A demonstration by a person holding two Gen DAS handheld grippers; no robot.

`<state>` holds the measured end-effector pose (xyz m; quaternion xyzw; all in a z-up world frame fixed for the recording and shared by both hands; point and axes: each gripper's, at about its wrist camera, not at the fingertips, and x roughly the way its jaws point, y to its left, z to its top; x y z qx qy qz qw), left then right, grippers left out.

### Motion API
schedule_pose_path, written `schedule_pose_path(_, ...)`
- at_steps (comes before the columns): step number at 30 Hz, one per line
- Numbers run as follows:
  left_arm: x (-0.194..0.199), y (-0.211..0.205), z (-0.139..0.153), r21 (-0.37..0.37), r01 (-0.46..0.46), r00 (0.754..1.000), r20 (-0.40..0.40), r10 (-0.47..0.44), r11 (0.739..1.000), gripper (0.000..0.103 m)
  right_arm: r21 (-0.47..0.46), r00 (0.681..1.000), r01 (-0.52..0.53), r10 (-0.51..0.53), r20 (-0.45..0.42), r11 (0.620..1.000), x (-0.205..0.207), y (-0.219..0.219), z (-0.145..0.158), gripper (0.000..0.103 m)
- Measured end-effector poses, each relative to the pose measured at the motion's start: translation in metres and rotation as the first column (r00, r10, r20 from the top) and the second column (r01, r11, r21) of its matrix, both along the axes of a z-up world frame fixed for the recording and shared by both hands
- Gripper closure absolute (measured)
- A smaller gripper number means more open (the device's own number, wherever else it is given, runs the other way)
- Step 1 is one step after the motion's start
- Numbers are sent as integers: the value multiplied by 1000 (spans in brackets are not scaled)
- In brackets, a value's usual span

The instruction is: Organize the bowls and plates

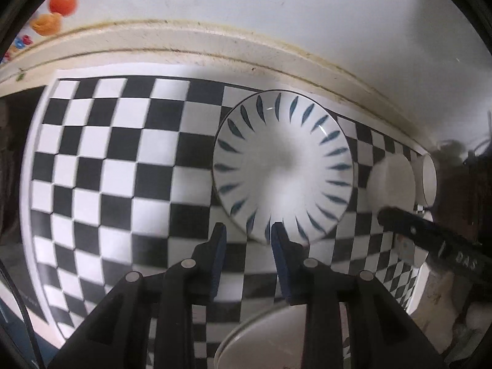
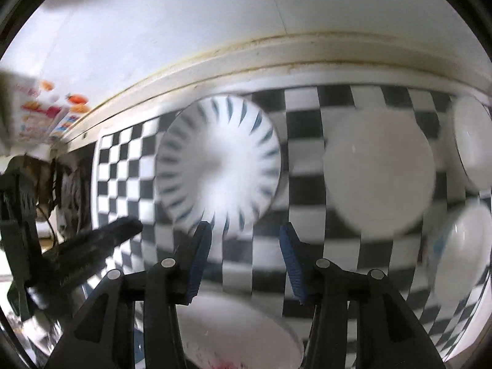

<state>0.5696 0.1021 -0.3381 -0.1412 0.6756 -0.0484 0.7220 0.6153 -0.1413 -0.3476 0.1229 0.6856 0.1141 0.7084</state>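
A white bowl with blue leaf strokes (image 1: 283,166) sits on the checkered mat (image 1: 107,169). My left gripper (image 1: 247,230) is open, its fingertips just short of the bowl's near rim, holding nothing. A white dish (image 1: 264,338) lies under it. In the right wrist view the same bowl (image 2: 218,166) is ahead to the left. My right gripper (image 2: 243,233) is open and empty above the mat (image 2: 307,184). A plain white plate (image 2: 379,172) lies ahead right, two white bowls (image 2: 473,141) (image 2: 464,252) at the right edge, and a white dish (image 2: 233,335) lies below the fingers.
A cream ledge (image 1: 215,43) and a white wall run behind the mat. The right gripper's arm (image 1: 430,240) shows at the right of the left view; the left gripper (image 2: 92,246) shows at the left of the right view. A printed box (image 2: 33,113) stands at far left.
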Motion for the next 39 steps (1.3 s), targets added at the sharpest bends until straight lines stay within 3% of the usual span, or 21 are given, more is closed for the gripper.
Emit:
schedule_pose_path(8, 39, 11, -42, -4, -32, 995, -91, 31, 999, 74, -60, 998, -33, 29, -56, 998, 75, 17, -50, 54)
schedule_pose_path(15, 47, 9, -62, -23, -24, 991, -133, 21, 999, 74, -98, 990, -82, 71, -118, 992, 102, 23, -82, 54)
schedule_pose_path(19, 45, 2, -74, -40, -8, 990, -144, 2, 999, 76, -120, 987, -114, 98, -129, 986, 107, 25, -91, 59)
schedule_pose_path(20, 44, 0, -74, -33, -5, 992, -127, 1, 999, 76, -111, 985, -119, 104, -134, 987, 108, 26, -91, 66)
schedule_pose_path(23, 44, 4, -70, -26, -8, 994, -111, 5, 1000, 77, -119, 980, -132, 111, -166, 984, 109, 25, -98, 73)
schedule_pose_path(27, 43, 8, -69, -40, -10, 995, -102, 6, 999, 81, -113, 981, -131, 113, -158, 985, 107, 21, -100, 76)
schedule_pose_path(39, 35, 8, -61, -24, -12, 997, -72, 11, 1000, 81, -90, 979, -170, 158, -131, 981, 84, 16, -90, 87)
